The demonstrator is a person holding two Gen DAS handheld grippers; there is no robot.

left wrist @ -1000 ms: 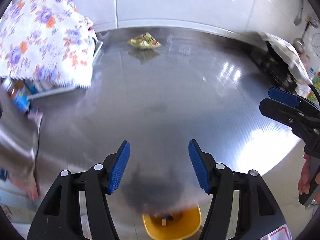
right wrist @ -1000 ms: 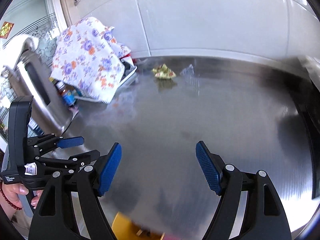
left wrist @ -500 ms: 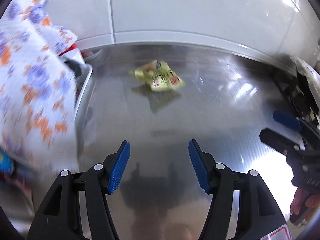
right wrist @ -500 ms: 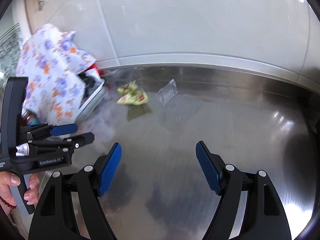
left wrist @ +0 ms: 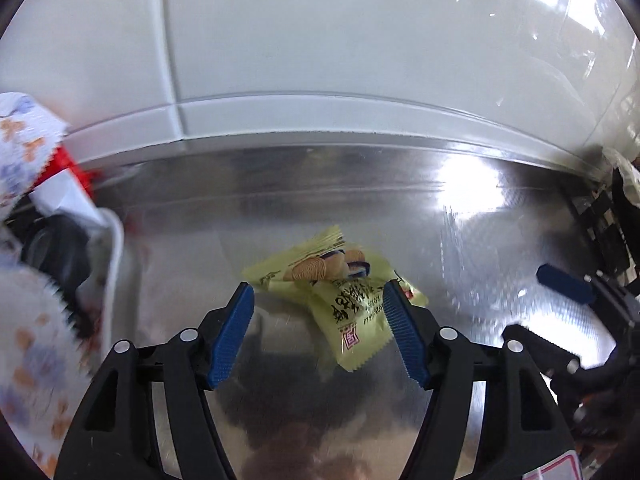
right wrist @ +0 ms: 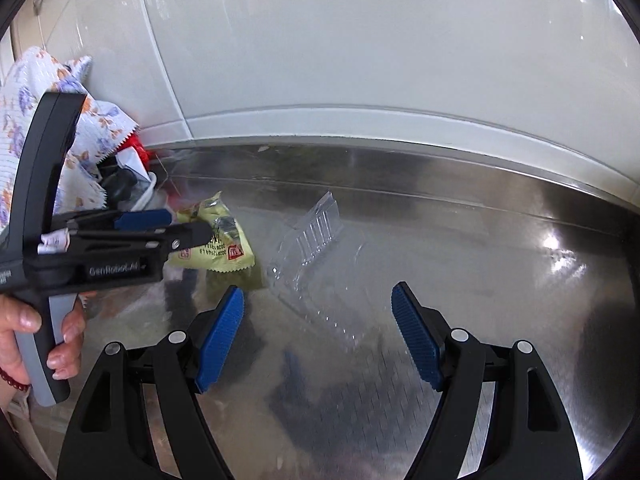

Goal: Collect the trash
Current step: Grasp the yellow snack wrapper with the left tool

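A: Two pieces of trash lay on the steel counter (left wrist: pixel 500 208). What did the left wrist view show?

B: The left gripper (left wrist: pixel 318 330) had its blue pads spread and its jaws were opening. A yellow snack wrapper (left wrist: pixel 344 300) lay flat on the counter between the fingertips and just ahead of them, nearer the right pad, whose tip overlapped the wrapper's edge in the picture. I could not tell whether that pad touched it; the left pad stood clear. Far to the left of the gripper hung a floral cloth (left wrist: pixel 28 320) over a rack, blurred. Off to its right, the right gripper (left wrist: pixel 560 300) showed at the edge of the frame.

A: And the right wrist view?

B: The right gripper (right wrist: pixel 318 334) stood wide open with nothing between its pads. A clear plastic tray (right wrist: pixel 308 240) lay on the counter (right wrist: pixel 500 248) just ahead of the fingertips, towards the left pad, one end tilted up. Further left of it was the yellow snack wrapper (right wrist: pixel 224 248), with the left gripper (right wrist: pixel 192 226) reaching over its near edge. A hand (right wrist: pixel 28 344) held that gripper's handle at the left edge. The floral cloth (right wrist: pixel 24 92) hung behind it, against the white wall (right wrist: pixel 360 40).
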